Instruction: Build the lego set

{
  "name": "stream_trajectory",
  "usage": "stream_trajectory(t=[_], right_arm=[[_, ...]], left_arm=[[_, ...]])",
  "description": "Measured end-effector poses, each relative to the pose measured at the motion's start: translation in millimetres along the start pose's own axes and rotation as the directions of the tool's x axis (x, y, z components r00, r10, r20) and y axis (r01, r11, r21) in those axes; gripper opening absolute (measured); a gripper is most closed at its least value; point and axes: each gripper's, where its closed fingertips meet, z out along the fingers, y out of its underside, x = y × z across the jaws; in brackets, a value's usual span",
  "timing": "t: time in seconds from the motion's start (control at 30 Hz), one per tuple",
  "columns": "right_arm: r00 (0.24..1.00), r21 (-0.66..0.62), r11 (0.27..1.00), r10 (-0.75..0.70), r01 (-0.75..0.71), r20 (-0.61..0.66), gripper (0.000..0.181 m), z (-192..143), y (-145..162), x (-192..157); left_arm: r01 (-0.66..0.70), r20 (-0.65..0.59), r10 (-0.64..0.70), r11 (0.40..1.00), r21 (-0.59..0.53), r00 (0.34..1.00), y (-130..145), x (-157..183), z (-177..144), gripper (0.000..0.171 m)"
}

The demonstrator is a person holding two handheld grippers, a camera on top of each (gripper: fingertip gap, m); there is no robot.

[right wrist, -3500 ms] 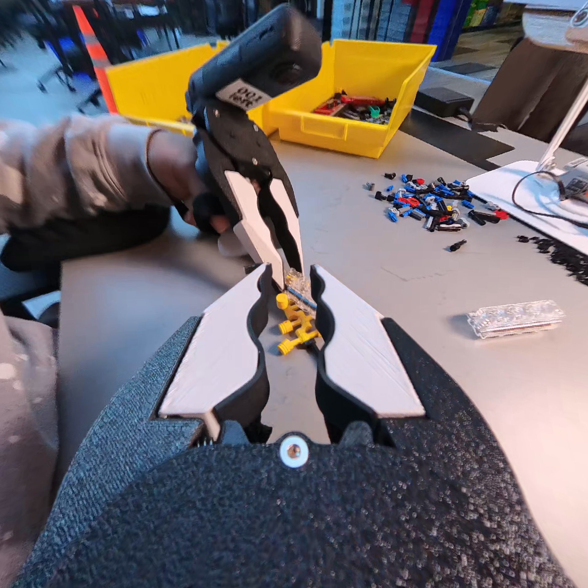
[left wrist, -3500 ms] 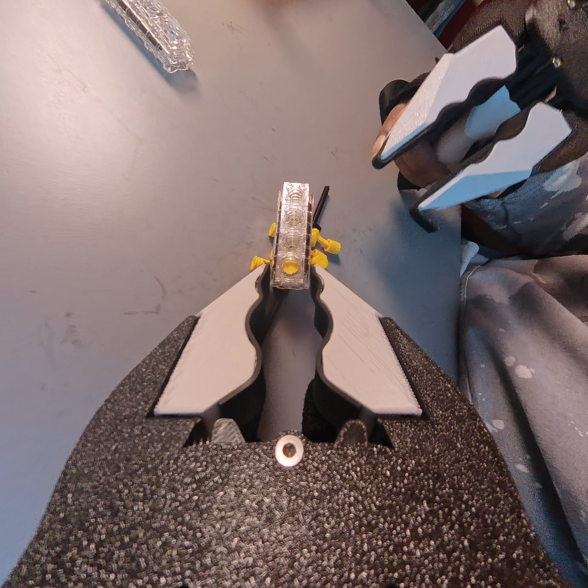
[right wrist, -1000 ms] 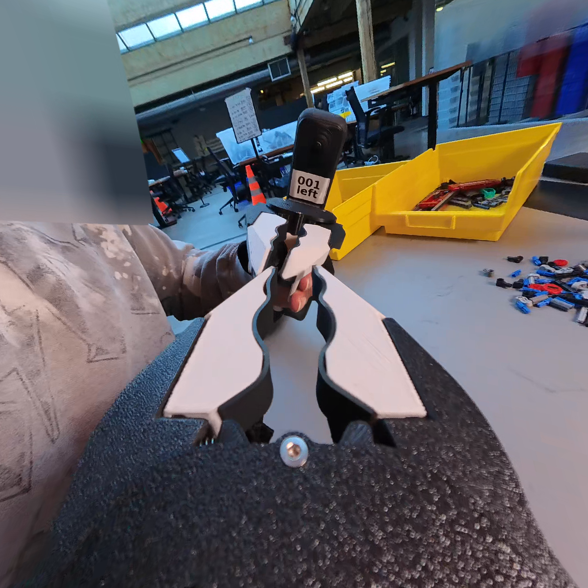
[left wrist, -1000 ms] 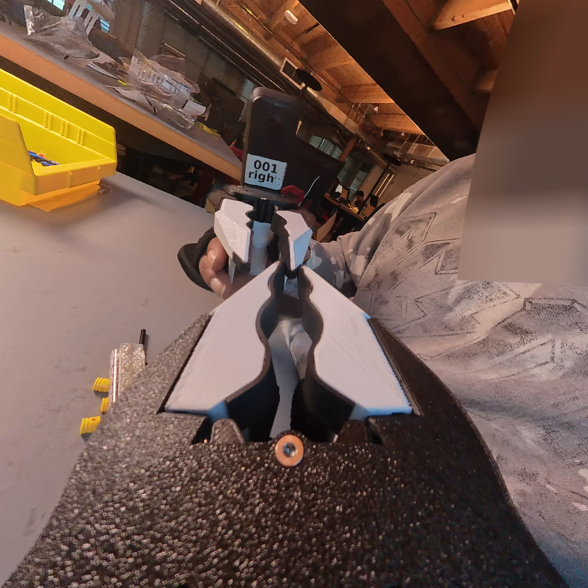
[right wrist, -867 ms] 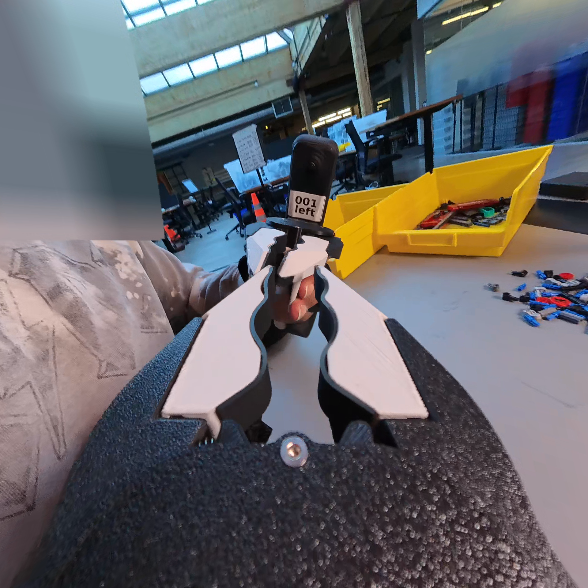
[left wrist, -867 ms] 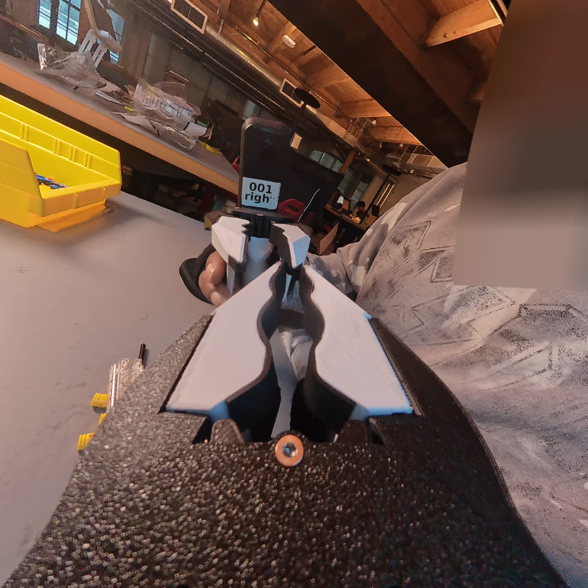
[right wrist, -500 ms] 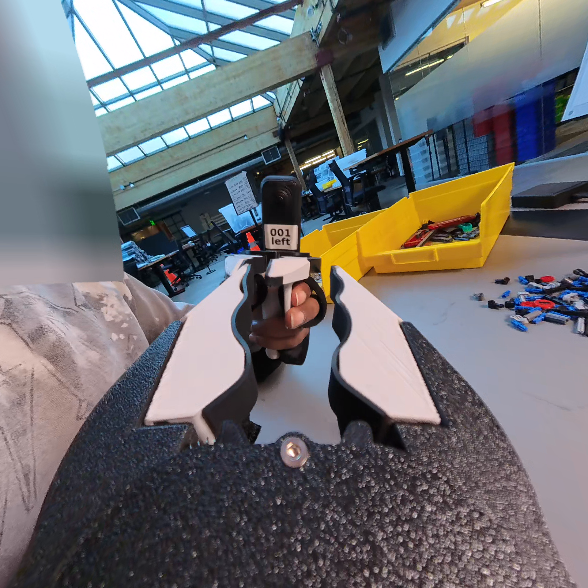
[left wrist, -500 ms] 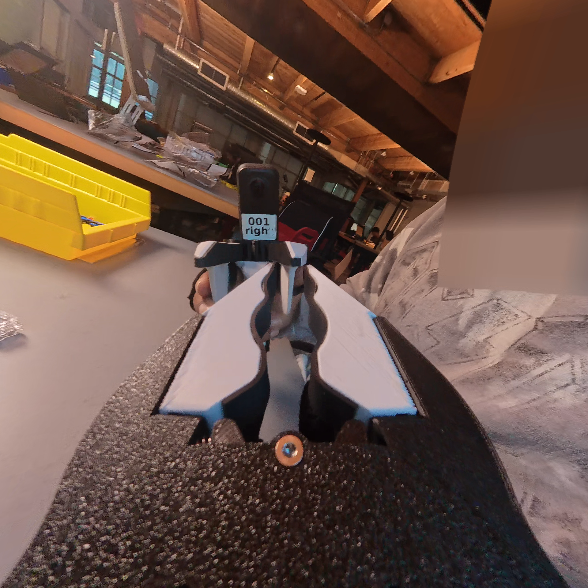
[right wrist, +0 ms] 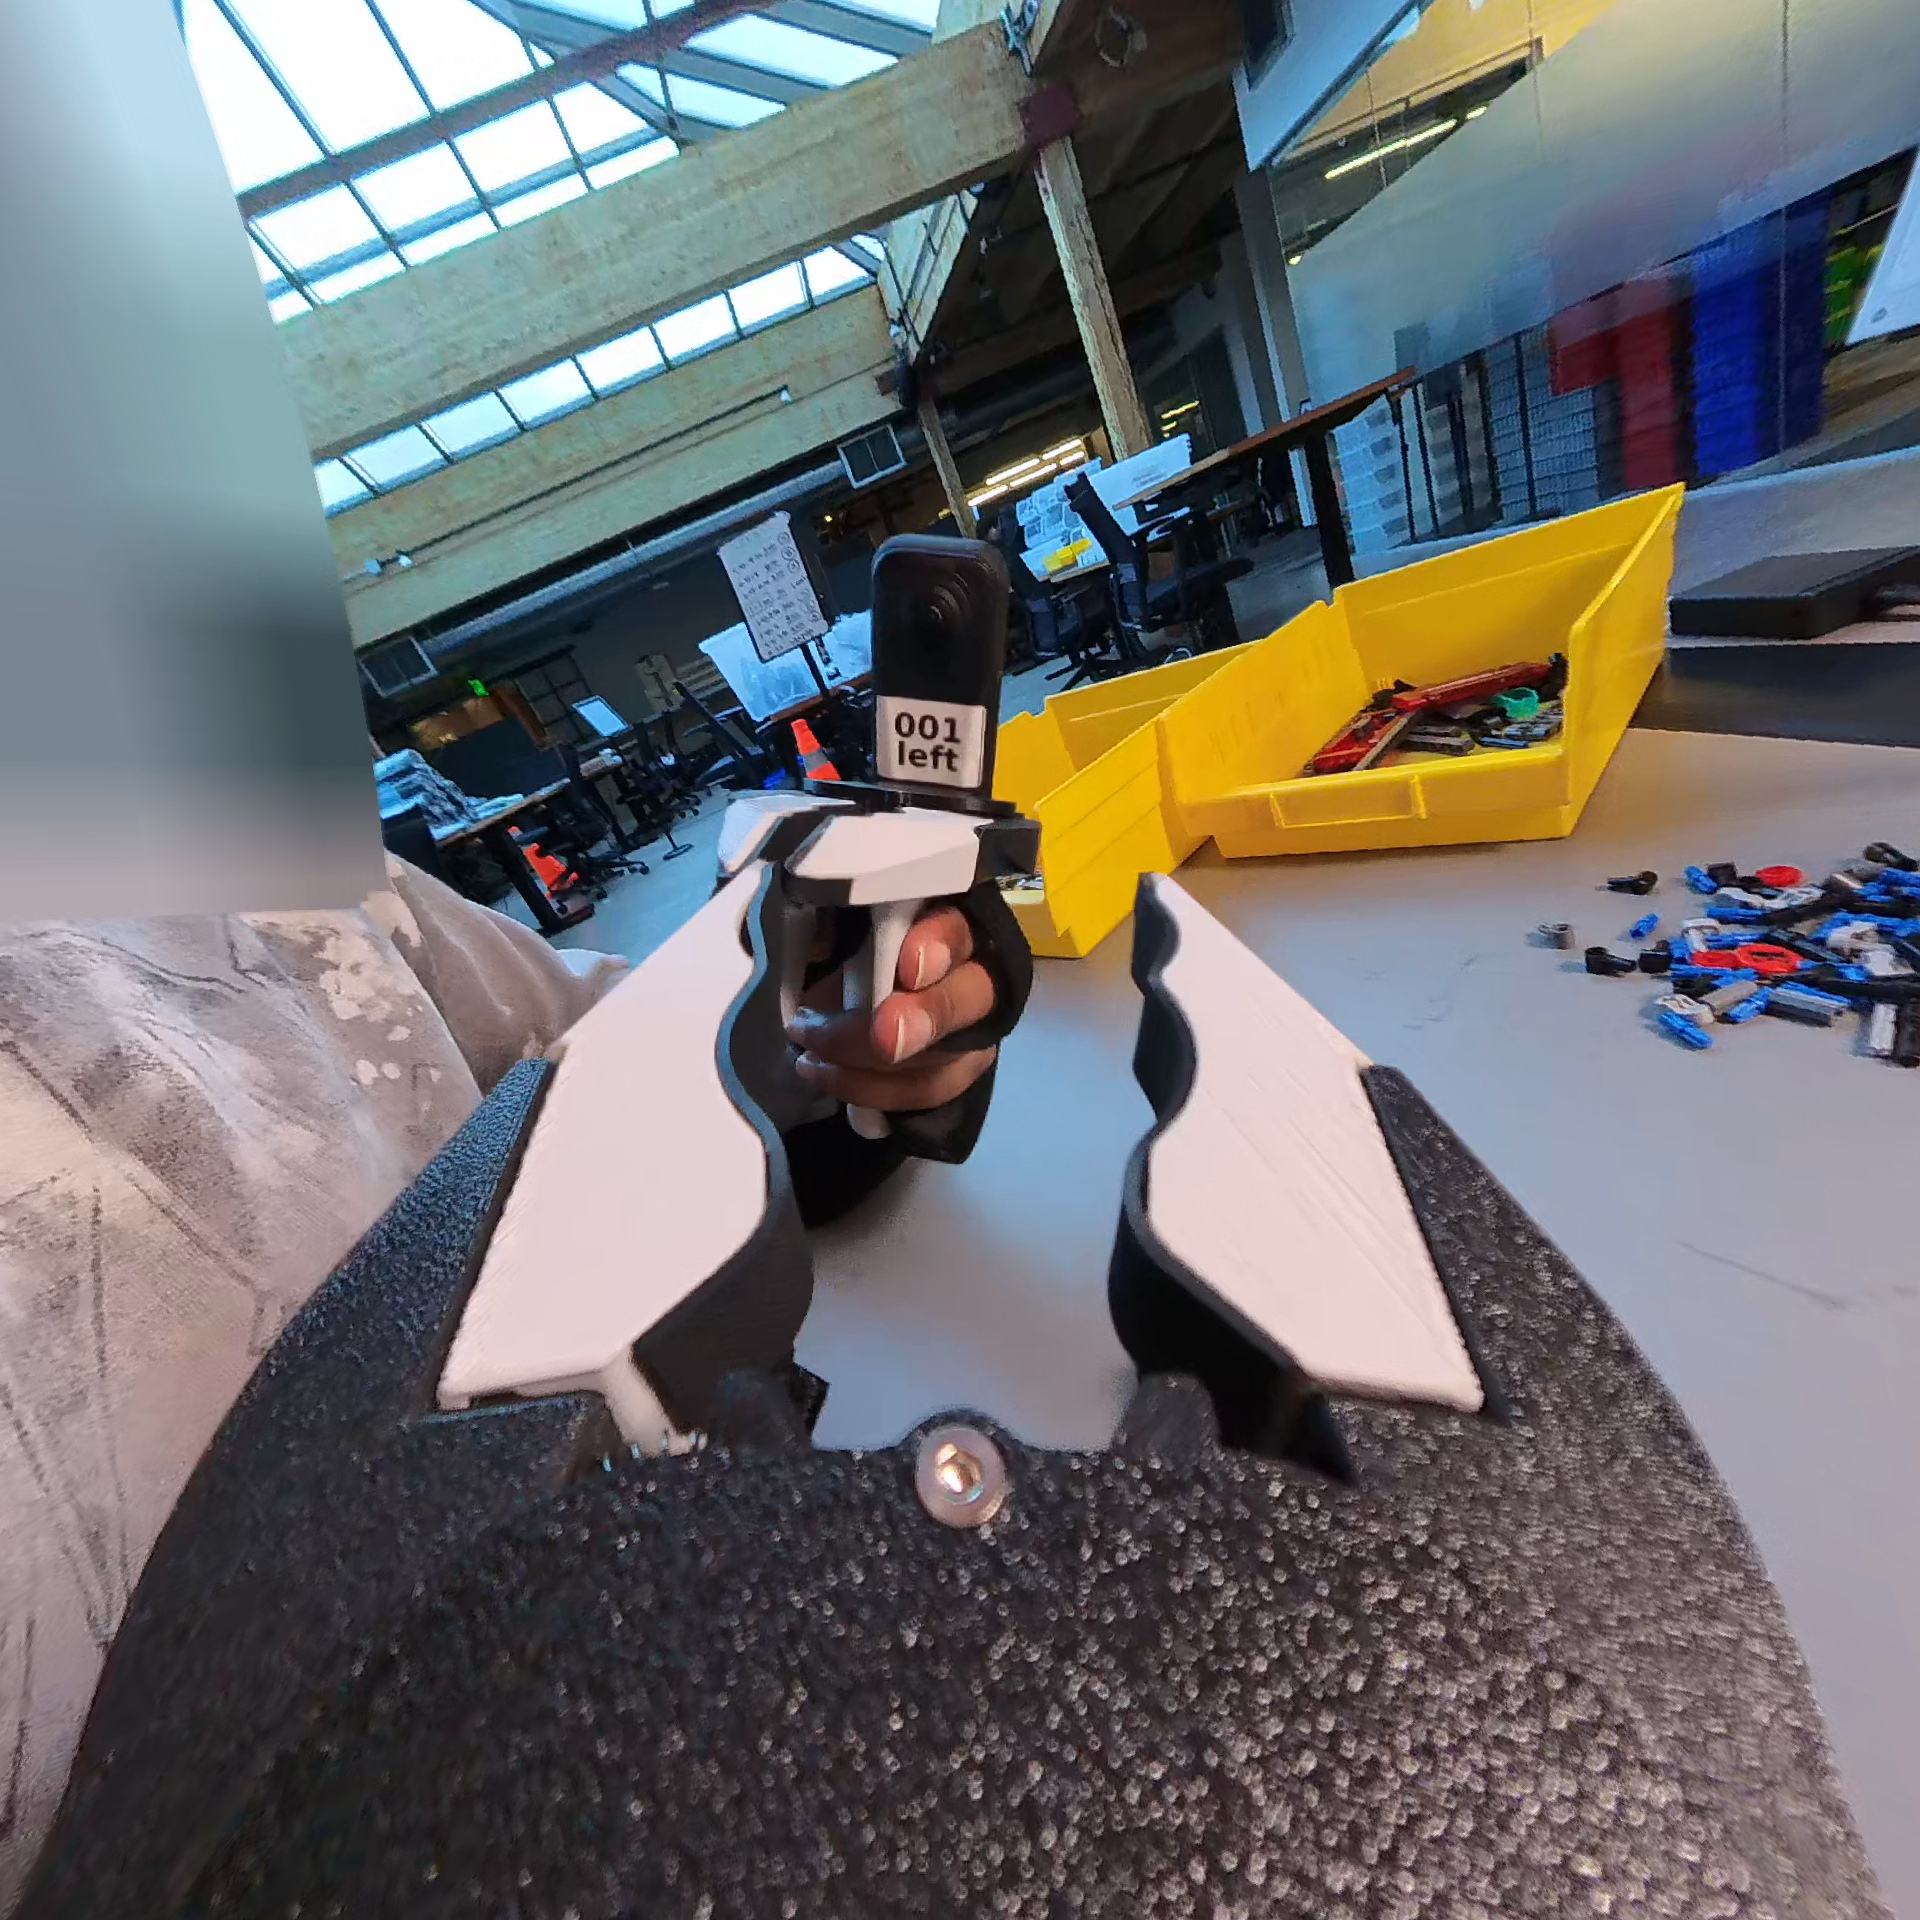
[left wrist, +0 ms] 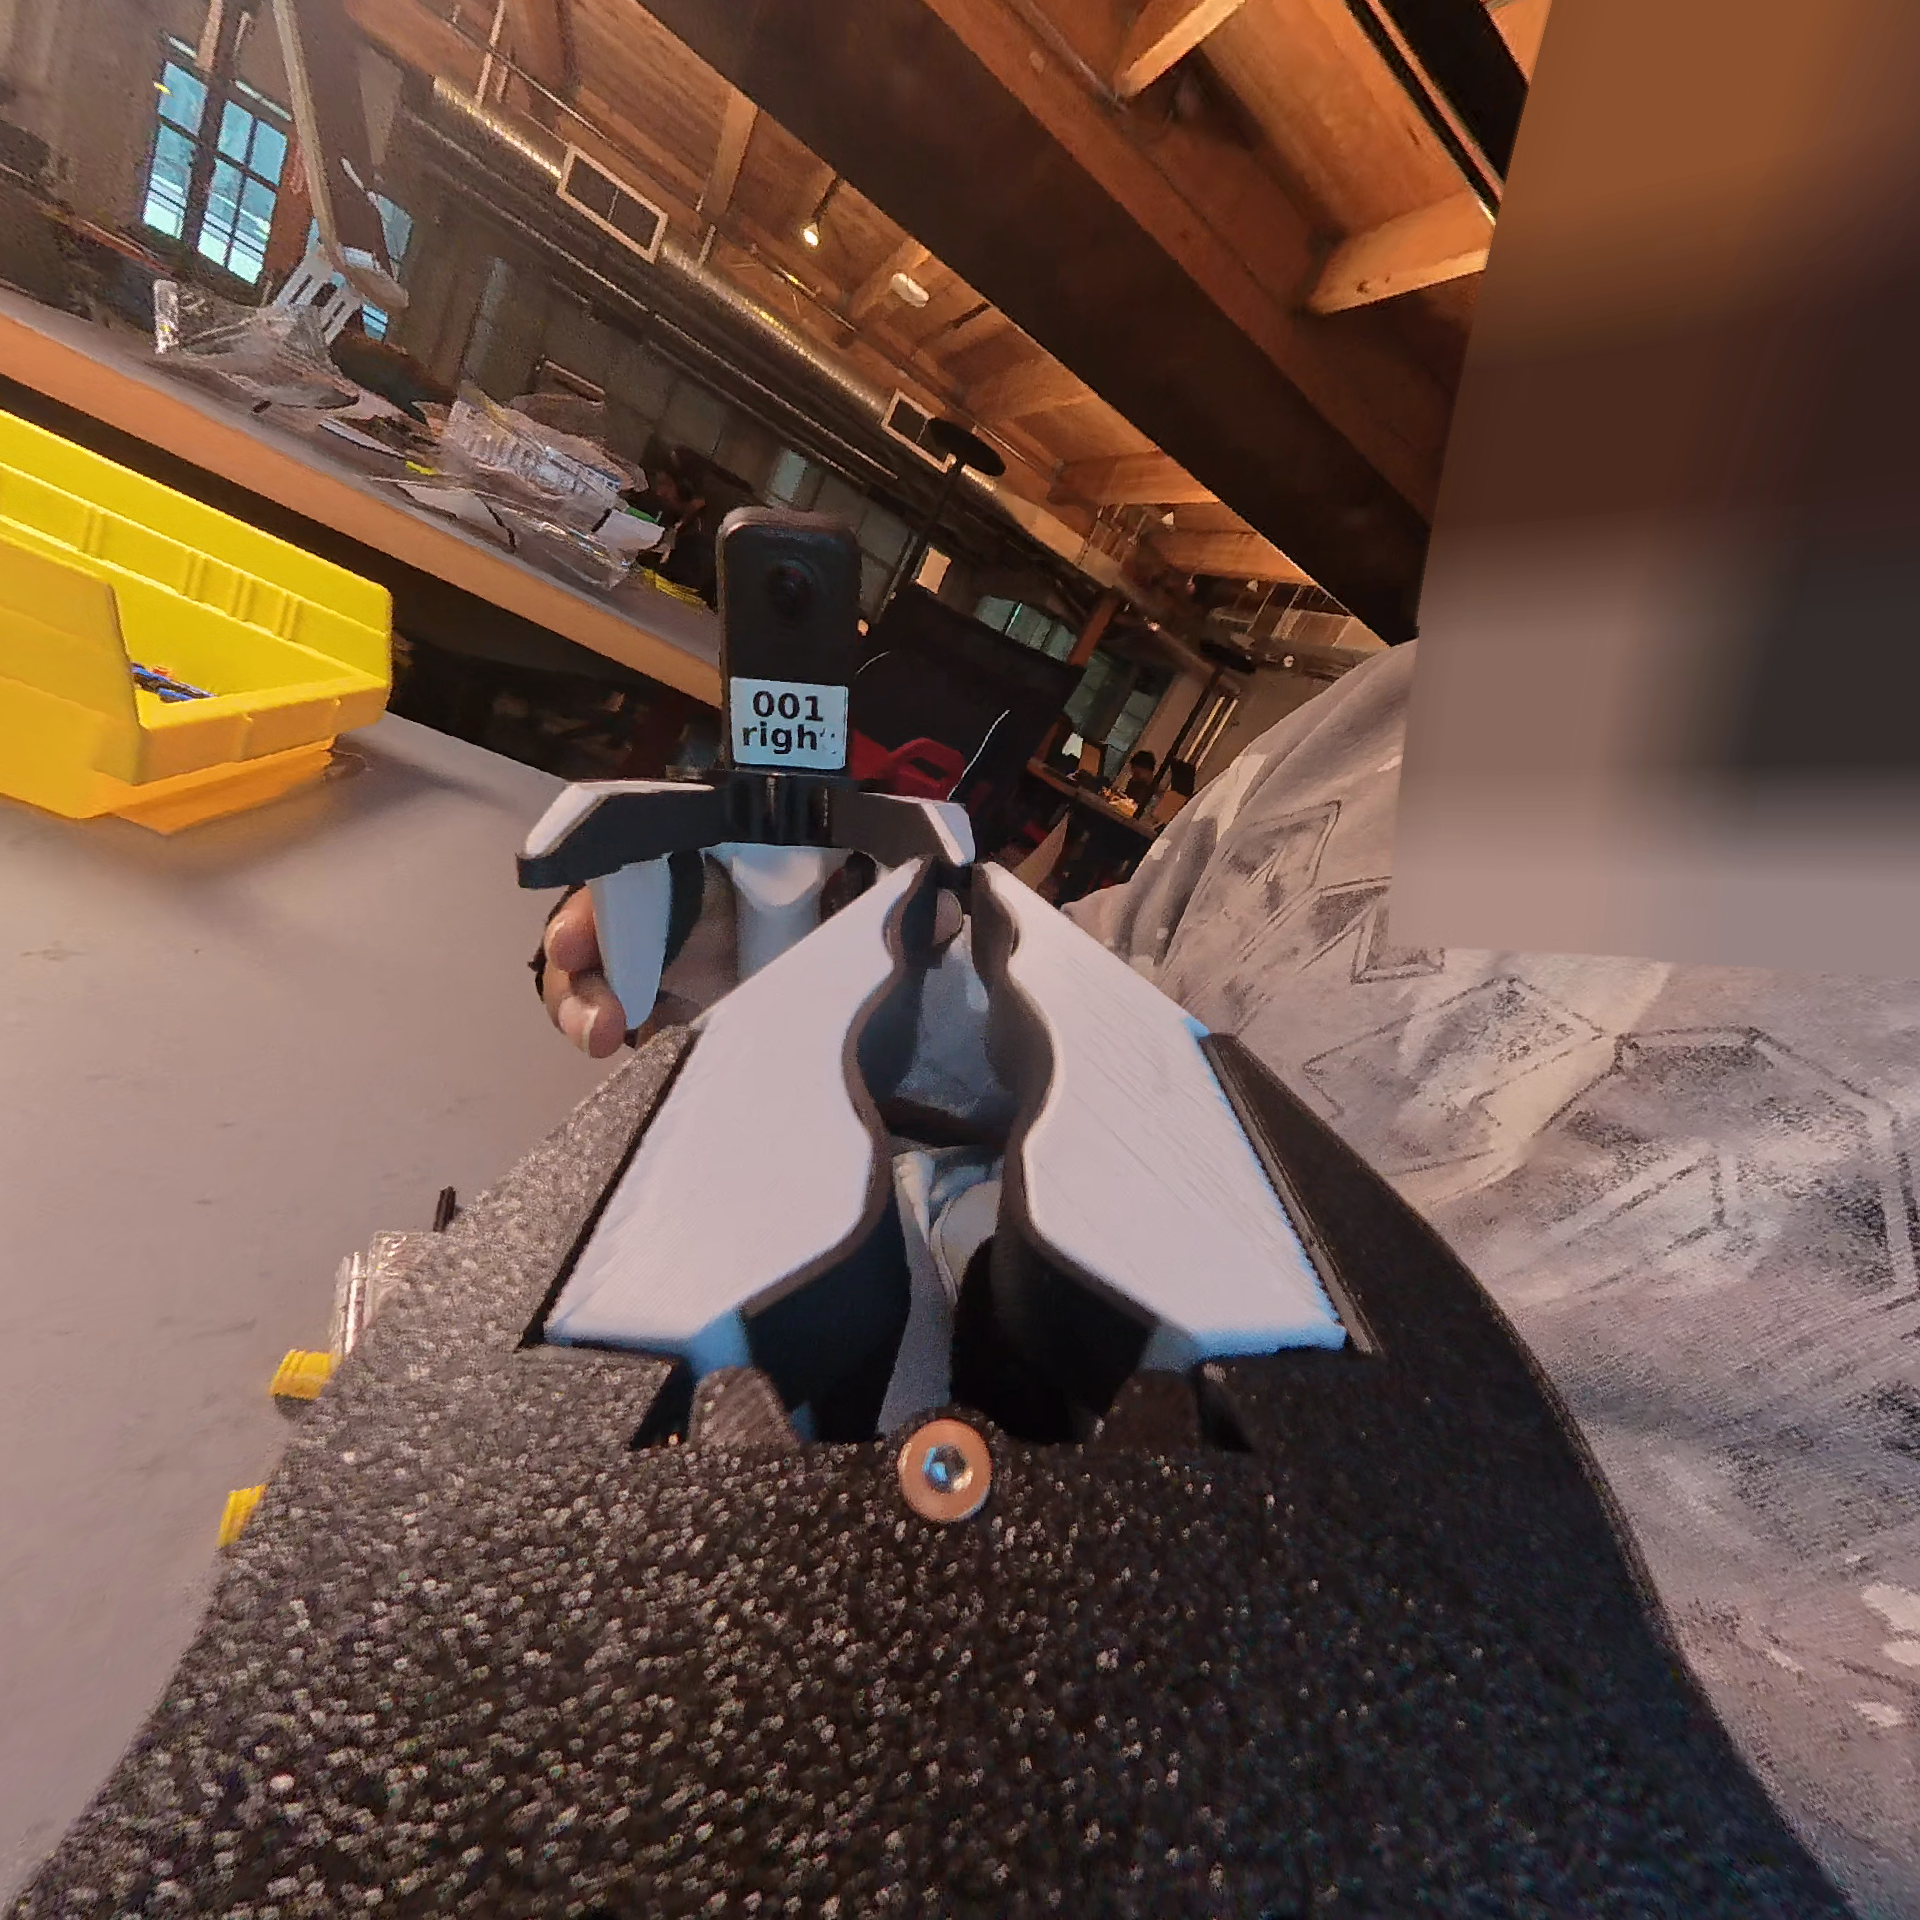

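On the grey table two yellow bins stand side by side at the far edge. The nearer-to-camera, larger yellow bin in the right wrist view holds a jumble of parts: long red pieces, a green ring-shaped piece and some dark and grey bits. The second yellow bin beside it is partly hidden by the left claw; what lies in it cannot be made out. In the left wrist view another yellow bin sits at the far left of the table, with a few blue pieces just showing over its rim.

The lego build lies on the table at the lower left of the left wrist view, mostly hidden behind the claw body: a clear, see-through brick with yellow pegs sticking out beside it. A loose pile of lego pieces, blue, black, red and grey, is spread on the table to the right in the right wrist view.

The left claw is raised off the table with its fingers pressed together at the tips, holding nothing. The right claw is spread wide and empty. Each claw faces the other, gripped by a hand, grey patterned sleeves alongside
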Motion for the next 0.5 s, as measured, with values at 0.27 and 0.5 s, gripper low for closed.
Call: stream_trajectory(t=[0.27,0.5], right_arm=[[0.999,0.018,0.999,-0.028,0.029,-0.043,0.054,-3.1,-0.1,-1.3],[0.996,-0.025,0.997,-0.068,0.067,-0.058,0.05,-5.9,3.4,-4.7]], left_arm=[[-0.077,0.057,0.078,0.997,-0.02,0.995,2.7,-3.6,-0.1,0.005],[-0.102,0.067,0.105,0.994,-0.049,0.992,8.1,-2.9,1.3,0.005]])
